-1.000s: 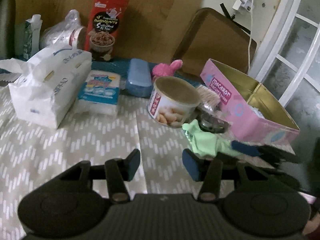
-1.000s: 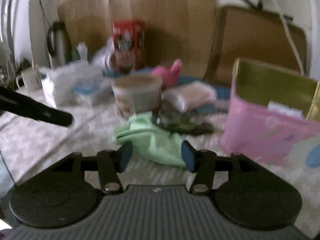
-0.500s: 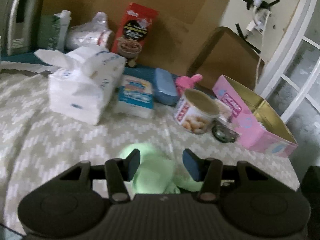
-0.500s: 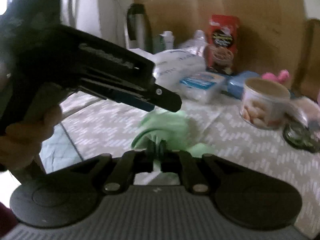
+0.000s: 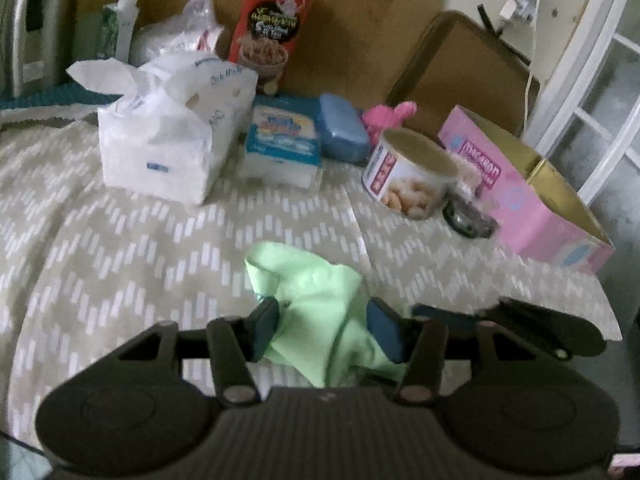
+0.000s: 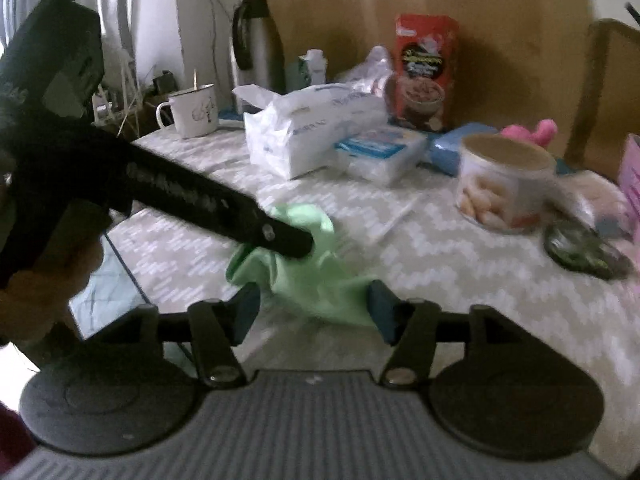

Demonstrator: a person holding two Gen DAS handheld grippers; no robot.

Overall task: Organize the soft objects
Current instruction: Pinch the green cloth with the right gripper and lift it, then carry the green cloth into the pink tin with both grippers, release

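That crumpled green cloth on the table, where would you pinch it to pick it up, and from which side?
Probably the raised ridge of folds near the middle of the green cloth, coming down from above and the near table edge. It lies bunched, so the ridge gives the fingers something to close on. The left gripper straddles it, jaws closing; the right gripper has cloth between its opening jaws.

"macaron" on the pink box, other labels too blurred
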